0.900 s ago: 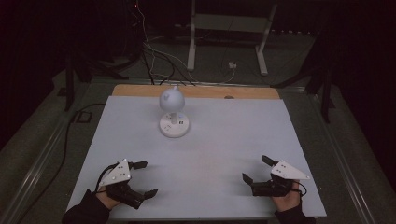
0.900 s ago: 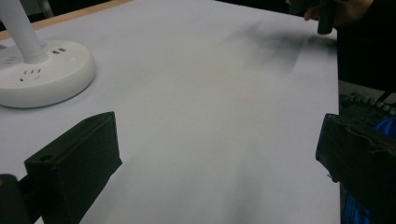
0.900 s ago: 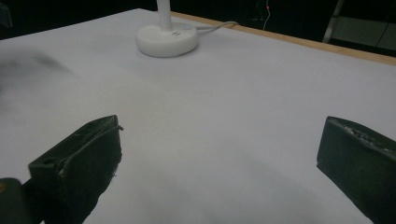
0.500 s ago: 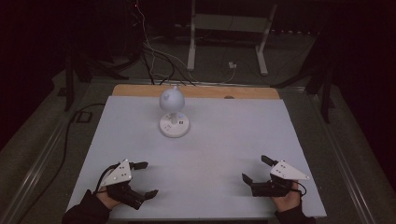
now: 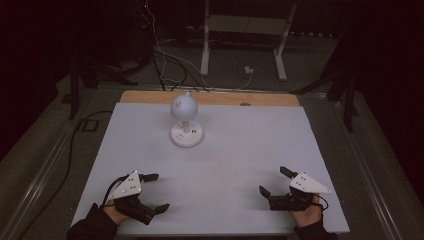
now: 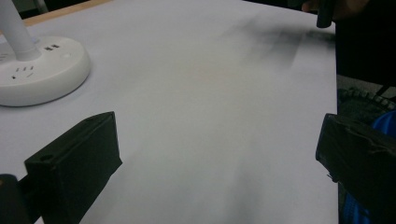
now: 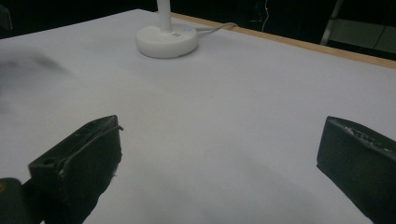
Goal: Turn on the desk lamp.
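A small white desk lamp (image 5: 186, 125) with a round base and a ball-shaped head stands on the white table (image 5: 240, 150), toward the back and left of centre. Its base shows in the left gripper view (image 6: 37, 70) and in the right gripper view (image 7: 166, 41). My left gripper (image 5: 156, 192) rests near the front left corner, jaws wide apart, nothing between them. My right gripper (image 5: 273, 181) lies near the front right corner, also open and empty. Both point inward, far from the lamp.
A wooden strip (image 5: 210, 98) runs along the table's far edge. Behind it lie cables (image 5: 165, 65) and a white stand's legs (image 5: 240, 45) on the dark floor. A black cable (image 5: 70, 150) trails along the left side of the table.
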### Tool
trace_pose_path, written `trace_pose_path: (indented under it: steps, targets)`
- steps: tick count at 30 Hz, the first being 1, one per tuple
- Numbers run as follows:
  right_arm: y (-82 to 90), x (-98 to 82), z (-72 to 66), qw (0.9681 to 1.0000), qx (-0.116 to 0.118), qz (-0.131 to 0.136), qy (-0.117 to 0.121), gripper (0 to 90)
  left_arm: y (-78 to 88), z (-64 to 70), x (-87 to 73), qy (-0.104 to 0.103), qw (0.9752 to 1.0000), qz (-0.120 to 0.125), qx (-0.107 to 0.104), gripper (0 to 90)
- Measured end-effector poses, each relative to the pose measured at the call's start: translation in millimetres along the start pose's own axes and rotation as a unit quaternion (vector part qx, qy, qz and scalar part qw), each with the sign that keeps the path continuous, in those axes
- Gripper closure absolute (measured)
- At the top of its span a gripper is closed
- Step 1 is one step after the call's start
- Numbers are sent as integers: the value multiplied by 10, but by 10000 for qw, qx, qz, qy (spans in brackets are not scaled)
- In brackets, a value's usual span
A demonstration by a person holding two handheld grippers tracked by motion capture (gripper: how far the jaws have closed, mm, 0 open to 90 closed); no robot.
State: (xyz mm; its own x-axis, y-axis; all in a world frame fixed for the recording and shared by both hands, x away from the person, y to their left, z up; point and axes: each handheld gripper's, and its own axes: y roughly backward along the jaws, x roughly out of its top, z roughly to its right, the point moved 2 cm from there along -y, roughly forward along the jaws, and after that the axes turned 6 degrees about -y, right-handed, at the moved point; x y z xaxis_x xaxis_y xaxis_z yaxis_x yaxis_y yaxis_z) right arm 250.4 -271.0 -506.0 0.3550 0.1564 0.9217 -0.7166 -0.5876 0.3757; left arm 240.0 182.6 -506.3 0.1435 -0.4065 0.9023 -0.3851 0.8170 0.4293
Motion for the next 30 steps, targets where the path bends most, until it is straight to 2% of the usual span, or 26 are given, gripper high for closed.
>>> trace_pose_path:
  steps: [5,18,22,30]
  targets:
    - [6,6,3,10000,-16,36,-12,0,20,7,46,26,10000,50,25,3]
    - [10,4,6,10000,-46,55,-32,0,31,26,212,-62,10000,53,-21,3]
    - [13,6,7,10000,-49,65,-35,0,19,27,256,-64,10000,13,43,3]
    - [17,5,8,10000,-49,71,-39,0,3,-22,388,74,9998,151,59,3]
